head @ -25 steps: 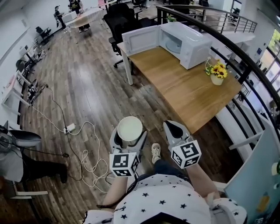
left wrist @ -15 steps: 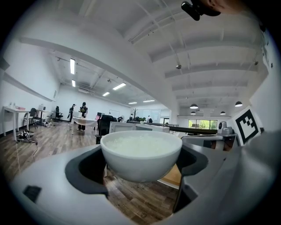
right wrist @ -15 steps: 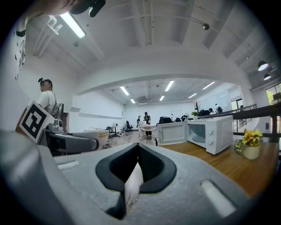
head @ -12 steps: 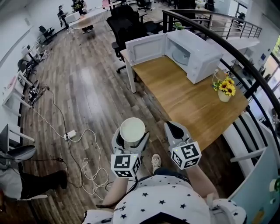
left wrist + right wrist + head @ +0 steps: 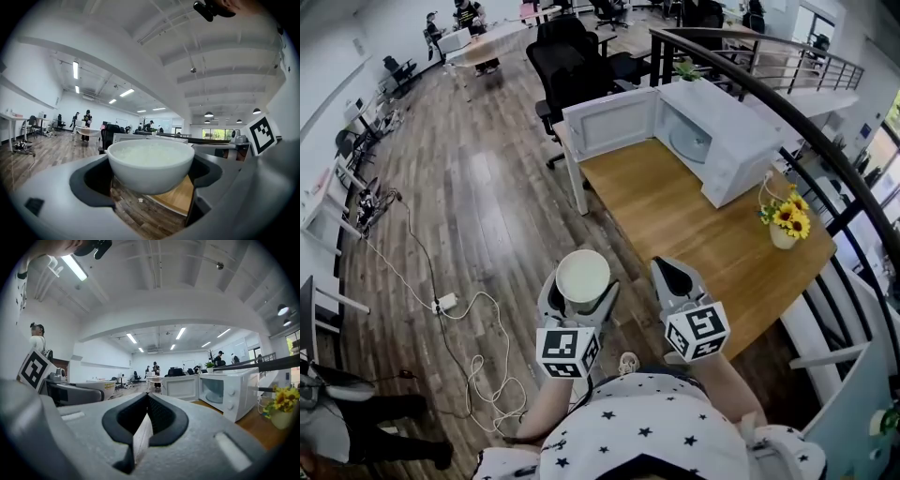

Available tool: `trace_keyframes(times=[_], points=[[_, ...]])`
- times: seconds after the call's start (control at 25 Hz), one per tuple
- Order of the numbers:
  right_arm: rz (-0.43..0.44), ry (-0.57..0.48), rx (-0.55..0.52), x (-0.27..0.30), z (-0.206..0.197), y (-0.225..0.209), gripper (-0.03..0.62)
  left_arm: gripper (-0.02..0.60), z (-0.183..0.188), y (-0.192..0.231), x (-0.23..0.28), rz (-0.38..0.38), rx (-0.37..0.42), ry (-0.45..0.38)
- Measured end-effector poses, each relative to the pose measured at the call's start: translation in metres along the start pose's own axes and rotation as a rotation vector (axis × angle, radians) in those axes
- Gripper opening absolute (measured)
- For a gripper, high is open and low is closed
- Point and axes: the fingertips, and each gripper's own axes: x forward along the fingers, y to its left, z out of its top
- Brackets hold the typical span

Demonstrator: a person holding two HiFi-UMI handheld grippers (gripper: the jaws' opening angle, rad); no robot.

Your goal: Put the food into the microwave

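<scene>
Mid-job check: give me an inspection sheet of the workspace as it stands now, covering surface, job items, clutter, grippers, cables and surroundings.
Surface: wooden table, top mostly bare.
Job's things: white bowl of what looks like rice, held over the floor short of the table; microwave at the table's far end, its door swung open.
Clutter: pot of sunflowers on the table, apart from the microwave.
Grippers: left gripper jaws closed on the bowl; right gripper jaws together, nothing between them.
Cables: white cable and power strip loose on the floor.
Surroundings: black office chairs beyond the table; curved railing alongside it.
</scene>
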Motion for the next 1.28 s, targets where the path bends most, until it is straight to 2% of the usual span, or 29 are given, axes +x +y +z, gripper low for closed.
trace_keyframes(times=[0.32, 0.76, 1.28], points=[[0.010, 0.006, 0.000, 0.040, 0.001, -0.043, 0.006, 0.471, 0.008, 0.006, 0.063, -0.004, 0.000, -0.003], [-0.015, 0.028, 0.015, 0.062, -0.007, -0.081, 0.005, 0.471, 0.001, 0.003, 0.108, -0.037, -0.001, 0.024], [-0.126, 0.042, 0.043, 0.087, -0.015, -0.133, 0.006, 0.471, 0.003, 0.000, 0.181, -0.146, 0.006, 0.050]])
